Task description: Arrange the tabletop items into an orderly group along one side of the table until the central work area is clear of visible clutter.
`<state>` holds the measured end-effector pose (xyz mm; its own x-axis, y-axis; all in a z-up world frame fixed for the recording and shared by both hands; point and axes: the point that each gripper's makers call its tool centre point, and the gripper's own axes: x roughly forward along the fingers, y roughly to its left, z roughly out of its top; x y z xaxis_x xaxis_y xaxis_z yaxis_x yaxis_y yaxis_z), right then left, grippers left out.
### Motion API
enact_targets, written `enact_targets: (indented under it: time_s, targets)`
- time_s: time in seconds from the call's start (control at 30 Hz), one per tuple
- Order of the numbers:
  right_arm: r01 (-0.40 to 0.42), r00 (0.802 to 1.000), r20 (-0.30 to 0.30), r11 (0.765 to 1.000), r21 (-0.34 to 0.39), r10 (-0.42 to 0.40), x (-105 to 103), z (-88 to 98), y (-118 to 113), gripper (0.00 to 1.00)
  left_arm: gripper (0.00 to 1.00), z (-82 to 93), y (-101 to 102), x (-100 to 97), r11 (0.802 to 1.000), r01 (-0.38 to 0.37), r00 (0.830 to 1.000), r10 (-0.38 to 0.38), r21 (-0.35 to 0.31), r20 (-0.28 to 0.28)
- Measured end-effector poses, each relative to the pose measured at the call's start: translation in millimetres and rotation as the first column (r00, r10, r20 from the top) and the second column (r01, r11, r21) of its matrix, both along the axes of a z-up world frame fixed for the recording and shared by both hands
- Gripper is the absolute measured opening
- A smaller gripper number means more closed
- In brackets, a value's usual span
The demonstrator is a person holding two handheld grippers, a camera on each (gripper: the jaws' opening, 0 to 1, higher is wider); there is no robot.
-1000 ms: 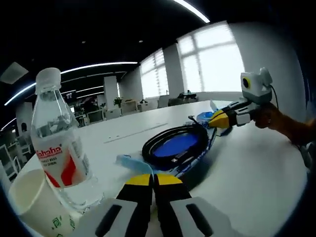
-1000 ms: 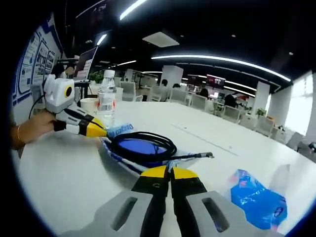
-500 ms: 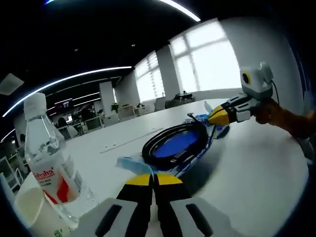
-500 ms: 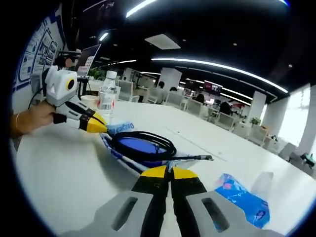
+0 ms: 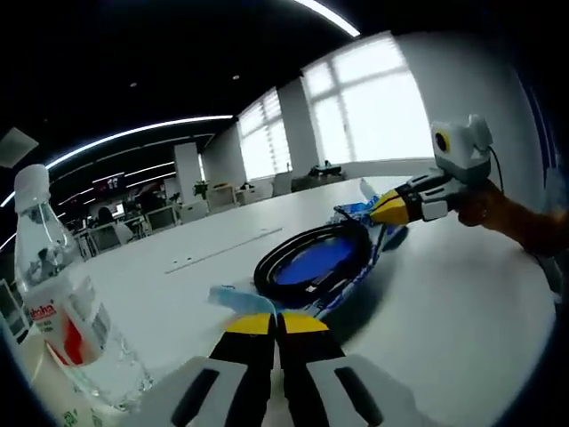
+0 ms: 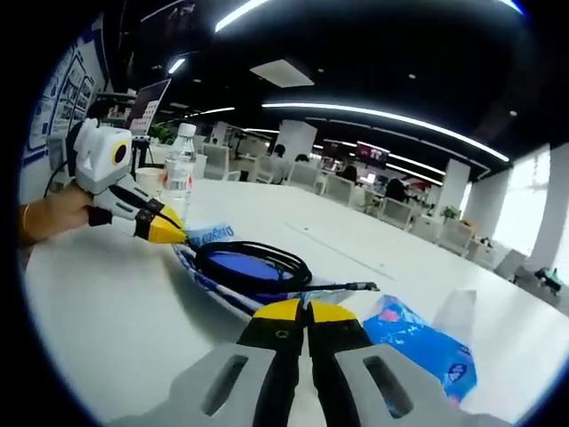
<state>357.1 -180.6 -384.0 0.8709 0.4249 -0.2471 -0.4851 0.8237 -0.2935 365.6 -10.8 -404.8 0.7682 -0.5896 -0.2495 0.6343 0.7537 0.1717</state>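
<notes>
A black cable (image 5: 313, 260) lies coiled on a flat blue-and-white item (image 5: 351, 277) in the middle of the white table (image 5: 444, 311). My left gripper (image 5: 276, 321) is shut, its yellow tips at the near edge of that item beside a light blue packet (image 5: 238, 299). A water bottle (image 5: 52, 302) and a paper cup (image 5: 31, 391) stand at its left. My right gripper (image 6: 307, 310) is also shut, at the opposite edge of the item, with a blue packet (image 6: 418, 342) to its right. Each gripper shows in the other's view: right gripper (image 5: 388, 206), left gripper (image 6: 167, 233). Whether either pinches the item's edge is unclear.
A person's hand (image 5: 507, 215) holds the right gripper, another hand (image 6: 49, 213) the left. The bottle (image 6: 177, 171) and cup (image 6: 151, 181) stand behind the left gripper. Office desks and chairs (image 6: 356, 187) fill the room beyond the table.
The left view has swung so the bottle and cup slid toward its left edge. In the right view the blue packet sits closer to my jaws. Both grippers stay shut.
</notes>
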Motion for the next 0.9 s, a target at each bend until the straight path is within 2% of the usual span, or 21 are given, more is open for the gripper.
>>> enact_targets:
  time_s: [0.1, 0.37, 0.43, 0.5, 0.7, 0.9]
  targets:
    - [0.005, 1.000, -0.005, 1.000, 0.010, -0.005, 0.5, -3.3, -2.7, 0.00, 0.00, -1.7, -0.2, 0.5, 1.000, 0.000, 1.000, -0.001, -0.021, -0.019]
    - [0.012, 1.000, -0.019, 1.000, 0.019, -0.012, 0.6, -8.5, -4.6, 0.01, 0.00, -3.4, -1.3, -0.1, 1.000, 0.002, 1.000, -0.002, -0.014, -0.020]
    - [0.016, 0.999, -0.049, 0.999, 0.028, -0.015, 0.3, -15.6, -5.4, 0.02, 0.00, -4.4, -1.5, -0.5, 1.000, 0.004, 1.000, -0.004, -0.012, -0.022]
    - [0.020, 0.997, -0.070, 0.999, 0.033, -0.017, -0.7, -20.6, -5.4, 0.02, 0.01, -10.6, -0.9, -1.1, 1.000, -0.003, 0.999, 0.003, 0.023, -0.032]
    - [0.031, 0.996, -0.084, 0.999, 0.037, -0.028, -1.6, -24.6, -8.2, 0.05, 0.03, -11.7, -0.4, -2.8, 1.000, -0.005, 0.999, 0.006, 0.015, -0.045]
    - [0.028, 0.995, -0.093, 0.999, 0.023, -0.025, -3.1, -28.7, -8.8, 0.09, 0.06, -14.7, 2.0, -3.5, 0.998, -0.008, 0.999, 0.011, 0.061, -0.041]
